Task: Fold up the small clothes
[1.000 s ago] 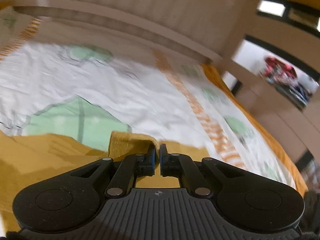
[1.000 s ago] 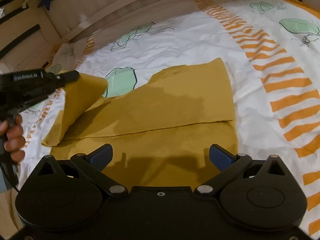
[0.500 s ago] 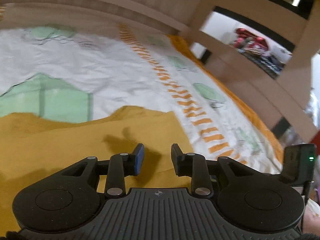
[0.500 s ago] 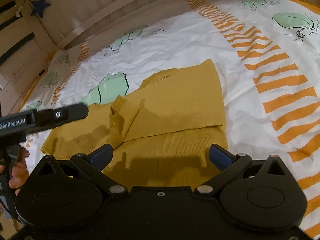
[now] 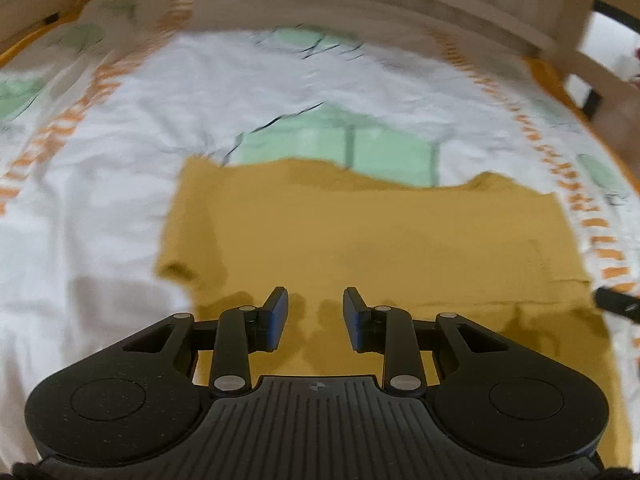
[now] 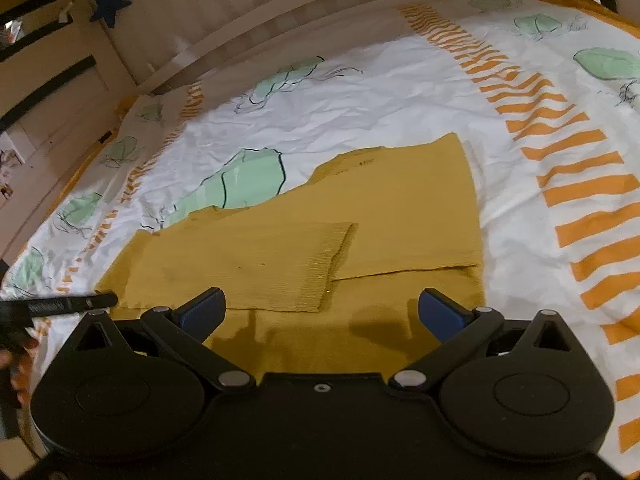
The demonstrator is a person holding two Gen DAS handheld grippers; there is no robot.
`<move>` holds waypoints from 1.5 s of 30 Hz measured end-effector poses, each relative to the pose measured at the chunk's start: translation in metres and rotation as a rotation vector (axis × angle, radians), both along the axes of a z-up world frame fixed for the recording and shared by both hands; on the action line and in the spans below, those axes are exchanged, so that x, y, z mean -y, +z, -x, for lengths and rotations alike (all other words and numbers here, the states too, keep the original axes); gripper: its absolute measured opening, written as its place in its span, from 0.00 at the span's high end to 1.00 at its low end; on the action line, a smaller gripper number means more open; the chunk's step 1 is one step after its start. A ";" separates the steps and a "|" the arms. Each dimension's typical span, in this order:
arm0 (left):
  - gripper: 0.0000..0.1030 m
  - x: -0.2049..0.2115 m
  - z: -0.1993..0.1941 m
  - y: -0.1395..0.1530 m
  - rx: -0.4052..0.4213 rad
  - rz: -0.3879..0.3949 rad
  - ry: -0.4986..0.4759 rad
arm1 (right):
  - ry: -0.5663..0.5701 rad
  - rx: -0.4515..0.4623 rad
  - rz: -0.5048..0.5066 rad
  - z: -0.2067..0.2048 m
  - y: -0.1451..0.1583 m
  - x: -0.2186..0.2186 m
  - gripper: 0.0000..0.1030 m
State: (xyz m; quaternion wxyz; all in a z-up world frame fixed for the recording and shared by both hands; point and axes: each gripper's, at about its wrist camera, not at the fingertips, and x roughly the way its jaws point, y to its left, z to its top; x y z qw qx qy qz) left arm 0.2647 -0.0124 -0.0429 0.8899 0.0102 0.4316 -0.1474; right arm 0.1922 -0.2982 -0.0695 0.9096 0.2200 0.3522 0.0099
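A mustard-yellow knit sweater (image 6: pixel 400 216) lies flat on the bed, both sleeves folded across its body; the left sleeve's ribbed cuff (image 6: pixel 332 260) lies on top near the middle. It also shows in the left wrist view (image 5: pixel 380 240). My left gripper (image 5: pixel 315 312) is open and empty, just above the sweater's near left part. In the right wrist view it (image 6: pixel 96 301) shows at the sweater's left edge. My right gripper (image 6: pixel 320 312) is wide open and empty above the sweater's lower hem.
The sweater rests on a white bedsheet (image 6: pixel 380 100) with green leaf prints and orange stripes. A wooden bed rail (image 6: pixel 280 12) runs along the far side, with more rail (image 5: pixel 360 8) in the left wrist view. A blue star (image 6: pixel 110 2) hangs at the far left.
My left gripper let go of the sleeve it held up, opened, and drew back to the left. The sleeve now lies folded flat across the sweater. The right gripper stayed open.
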 end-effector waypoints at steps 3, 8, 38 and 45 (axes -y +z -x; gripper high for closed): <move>0.72 -0.013 -0.003 -0.015 -0.011 0.000 0.048 | -0.001 -0.003 -0.043 -0.003 -0.002 0.001 0.00; 0.72 -0.031 -0.012 -0.037 -0.073 0.045 0.138 | 0.029 -0.025 -0.092 -0.014 -0.003 -0.006 0.00; 0.67 -0.096 -0.044 0.022 0.024 0.242 0.304 | 0.047 -0.117 0.090 -0.095 0.029 -0.048 0.87; 0.67 -0.098 -0.048 0.020 0.019 0.223 0.318 | 0.055 0.006 0.149 -0.092 0.091 -0.029 0.88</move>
